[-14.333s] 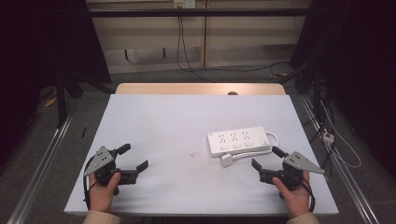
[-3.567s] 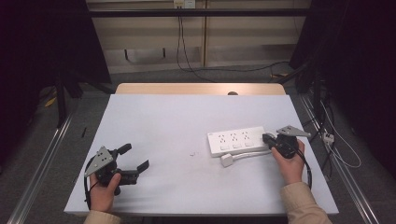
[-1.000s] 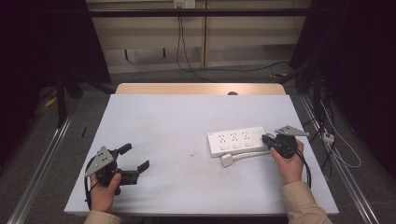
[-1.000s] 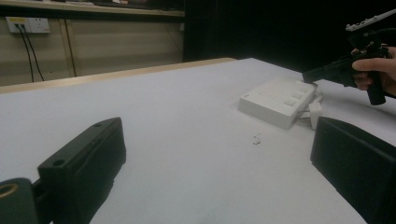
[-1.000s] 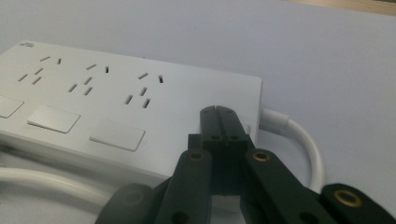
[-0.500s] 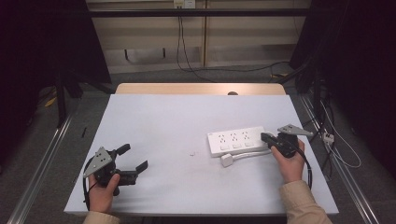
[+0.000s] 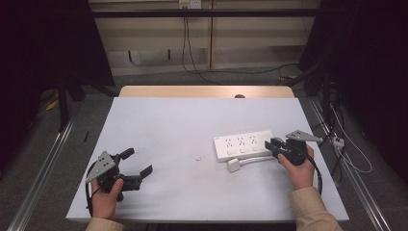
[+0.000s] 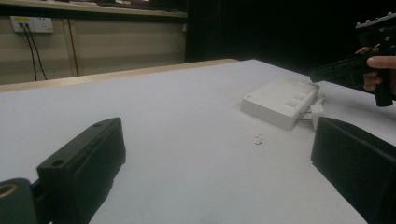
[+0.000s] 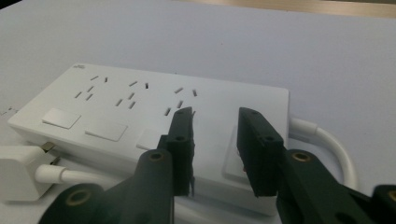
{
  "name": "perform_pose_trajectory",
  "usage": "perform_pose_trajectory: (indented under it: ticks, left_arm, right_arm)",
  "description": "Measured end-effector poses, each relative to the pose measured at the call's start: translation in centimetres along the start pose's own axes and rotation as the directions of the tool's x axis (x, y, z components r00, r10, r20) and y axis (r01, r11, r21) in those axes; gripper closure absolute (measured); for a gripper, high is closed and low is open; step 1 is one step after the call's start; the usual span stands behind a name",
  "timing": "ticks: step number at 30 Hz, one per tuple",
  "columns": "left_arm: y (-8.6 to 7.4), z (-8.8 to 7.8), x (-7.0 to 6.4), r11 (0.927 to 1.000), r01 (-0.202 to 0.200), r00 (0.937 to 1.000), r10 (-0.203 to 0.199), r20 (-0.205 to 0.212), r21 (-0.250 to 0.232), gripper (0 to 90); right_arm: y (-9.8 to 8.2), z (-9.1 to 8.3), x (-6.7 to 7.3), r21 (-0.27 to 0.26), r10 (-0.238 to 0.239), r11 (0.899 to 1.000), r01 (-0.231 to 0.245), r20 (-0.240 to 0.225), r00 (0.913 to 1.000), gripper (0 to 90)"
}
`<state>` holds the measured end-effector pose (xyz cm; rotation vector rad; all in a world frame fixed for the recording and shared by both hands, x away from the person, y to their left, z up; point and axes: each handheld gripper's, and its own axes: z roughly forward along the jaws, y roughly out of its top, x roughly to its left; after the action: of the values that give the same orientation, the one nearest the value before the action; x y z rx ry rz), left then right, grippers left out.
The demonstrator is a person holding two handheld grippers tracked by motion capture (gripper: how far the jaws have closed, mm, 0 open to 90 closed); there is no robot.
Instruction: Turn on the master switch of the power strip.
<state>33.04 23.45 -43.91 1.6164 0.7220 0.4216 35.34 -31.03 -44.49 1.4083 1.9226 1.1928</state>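
A white power strip (image 7: pixel 243 144) with three socket groups lies flat on the right half of the table; I also see it in the left gripper view (image 8: pixel 280 95) and close up in the right gripper view (image 9: pixel 116 93). Its white plug (image 7: pixel 234 165) (image 9: pixel 18 172) rests by its near edge, and its cable (image 9: pixel 327 140) loops off the right end. My right gripper (image 7: pixel 268 144) (image 9: pixel 215 114) hovers over the strip's right end, jaws a small gap apart with nothing between them. My left gripper (image 7: pixel 139 161) (image 8: pixel 217 123) stands wide open and empty at the table's front left.
The pale table (image 7: pixel 192 120) has a wooden strip along its far edge. A tiny speck (image 7: pixel 198 158) lies left of the strip. Metal rails flank the table, and cables trail on the floor at the right and behind.
Since the earliest frame my right gripper has moved from the front right up to the strip's right end. Over the last second it has barely shifted. The left gripper has stayed put.
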Motion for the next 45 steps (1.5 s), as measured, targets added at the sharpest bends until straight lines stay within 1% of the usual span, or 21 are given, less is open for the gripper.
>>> perform_pose_trajectory:
  ticks: [2, 3, 4, 6, 7, 8, 10, 12, 15, 18, 19, 20, 22, 23, 26, 29, 30, 32, 38, 40, 45]
  left_arm:
    - [0.0, 0.0, 0.0, 1.0000, -0.002, 1.0000, 0.002, 0.003, 0.002, 2.8]
    - [0.0, 0.0, 0.0, 1.0000, 0.000, 1.0000, 0.000, 0.005, -0.001, 2.9]
    - [0.1, 0.1, 0.0, 1.0000, -0.002, 1.0000, 0.002, 0.005, -0.001, 2.9]
    - [0.1, 0.1, 0.0, 1.0000, -0.002, 1.0000, 0.002, 0.005, -0.002, 2.9]
    - [0.1, 0.2, 0.0, 1.0000, -0.001, 1.0000, 0.001, 0.005, -0.003, 2.8]
    - [0.1, 0.2, 0.0, 1.0000, -0.001, 1.0000, 0.001, 0.005, -0.003, 2.8]
    - [0.1, 0.3, 0.0, 1.0000, -0.003, 1.0000, 0.003, 0.009, 0.001, 2.8]
    - [0.1, 0.4, 0.0, 1.0000, 0.001, 1.0000, -0.001, 0.008, 0.000, 2.8]
    - [0.1, 0.4, 0.0, 1.0000, -0.001, 0.9999, 0.001, 0.010, 0.001, 2.8]
    - [0.1, 0.5, 0.1, 1.0000, -0.001, 1.0000, 0.001, 0.009, 0.004, 2.8]
    - [0.1, 0.4, 0.0, 1.0000, 0.004, 1.0000, -0.004, 0.009, 0.001, 2.7]
    - [0.1, 0.4, 0.1, 1.0000, 0.001, 1.0000, -0.001, 0.009, 0.002, 2.7]
    - [0.1, 0.4, 0.1, 1.0000, 0.002, 1.0000, -0.002, 0.009, 0.001, 2.7]
    - [0.1, 0.4, 0.0, 1.0000, 0.002, 0.9999, -0.002, 0.010, 0.001, 2.7]
    - [0.1, 0.3, 0.0, 1.0000, -0.001, 0.9999, 0.001, 0.012, 0.001, 2.7]
    - [0.1, 0.3, 0.0, 1.0000, 0.003, 1.0000, -0.003, 0.008, -0.002, 2.7]
    - [0.1, 0.2, 0.0, 1.0000, 0.002, 1.0000, -0.002, 0.008, -0.002, 2.7]
    - [0.1, 0.2, 0.0, 1.0000, 0.002, 1.0000, -0.002, 0.007, -0.002, 2.7]
    - [0.1, 0.3, 0.0, 1.0000, 0.004, 1.0000, -0.004, 0.009, -0.002, 2.7]
    - [0.1, 0.3, 0.0, 1.0000, 0.004, 1.0000, -0.004, 0.008, -0.001, 2.7]
    - [0.1, 0.2, 0.0, 1.0000, 0.002, 1.0000, -0.002, 0.006, -0.002, 2.7]
  right_arm:
    - [0.0, -0.1, 0.1, 0.000, 0.004, 1.000, -0.004, -0.007, 1.0000, 58.5]
    - [-0.1, -0.3, 0.3, -0.007, 0.012, 1.000, -0.012, -0.029, 0.9995, 53.2]
    - [-0.1, -0.3, 0.3, -0.007, 0.012, 1.000, -0.012, -0.029, 0.9995, 53.2]
    - [-0.1, -0.6, 0.4, -0.017, 0.023, 1.000, -0.023, -0.038, 0.9990, 47.5]
    - [-0.2, -0.9, 0.6, -0.018, 0.030, 0.999, -0.031, -0.061, 0.9977, 44.4]
    - [-0.2, -0.9, 0.6, -0.018, 0.030, 0.999, -0.031, -0.061, 0.9977, 44.4]
    - [-0.4, -1.1, 0.7, -0.018, 0.027, 0.999, -0.028, -0.058, 0.9980, 38.2]
    - [-0.5, -1.2, 0.7, -0.025, 0.025, 0.999, -0.027, -0.065, 0.9976, 36.6]
    - [-0.6, -1.4, 1.0, -0.035, 0.023, 0.999, -0.026, -0.065, 0.9976, 28.9]
    - [-0.7, -1.6, 1.1, -0.042, 0.028, 0.999, -0.031, -0.079, 0.9965, 28.3]
    - [-0.7, -1.6, 1.2, -0.046, 0.025, 0.999, -0.028, -0.080, 0.9965, 26.9]
    - [-0.8, -1.7, 1.3, -0.046, 0.034, 0.998, -0.038, -0.087, 0.9956, 24.2]
    - [-0.8, -1.7, 1.3, -0.046, 0.035, 0.998, -0.039, -0.088, 0.9955, 23.2]
    - [-0.9, -1.9, 1.5, -0.051, 0.027, 0.998, -0.032, -0.088, 0.9957, 20.9]
    - [-1.0, -2.1, 1.6, -0.056, 0.026, 0.998, -0.031, -0.091, 0.9955, 20.3]
    - [-1.2, -2.4, 1.9, -0.058, 0.020, 0.998, -0.026, -0.104, 0.9943, 18.9]
    - [-1.3, -2.6, 2.1, -0.058, 0.015, 0.998, -0.021, -0.116, 0.9932, 18.5]
    - [-1.3, -2.7, 2.2, -0.059, 0.014, 0.998, -0.020, -0.113, 0.9935, 17.7]
    - [-1.7, -3.2, 2.7, -0.066, -0.018, 0.998, 0.010, -0.123, 0.9923, 15.3]
    - [-1.8, -3.2, 2.8, -0.066, -0.020, 0.998, 0.011, -0.125, 0.9920, 14.6]
    - [-2.2, -3.5, 3.1, -0.057, -0.042, 0.998, 0.035, -0.127, 0.9911, 13.5]
